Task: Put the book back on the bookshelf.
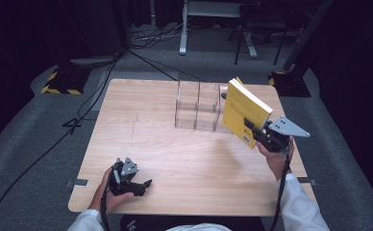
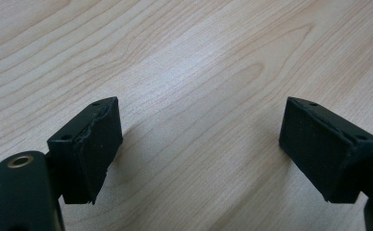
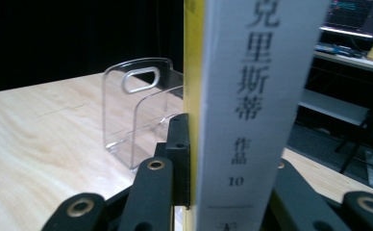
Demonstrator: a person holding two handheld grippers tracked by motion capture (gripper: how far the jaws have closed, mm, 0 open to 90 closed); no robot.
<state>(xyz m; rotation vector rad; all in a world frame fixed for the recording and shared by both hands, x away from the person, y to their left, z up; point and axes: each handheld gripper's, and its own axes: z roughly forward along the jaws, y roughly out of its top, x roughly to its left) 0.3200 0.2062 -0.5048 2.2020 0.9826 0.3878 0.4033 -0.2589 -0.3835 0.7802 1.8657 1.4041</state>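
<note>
Left tool (image 1: 135,185) rests low on the near-left part of the desk (image 1: 175,149), jaws spread wide with bare wood between them and nothing held. It looks parked there, clear of the other hand's work.

Right tool (image 1: 257,134) is clamped on a yellow book (image 1: 244,111), held off the desk at the right side. The book is tilted with its top leaning away. The right gripper view shows the jaws pinching it by the lower end, the white spine (image 3: 252,96) facing the camera, so the thin edge can probably go down first.

Beyond it stands a clear acrylic file holder (image 1: 197,106) with upright dividers, mid-far on the desk, slots empty as far as I can tell. The book hangs just beside its right end, likely lined up for slotting in.
</note>
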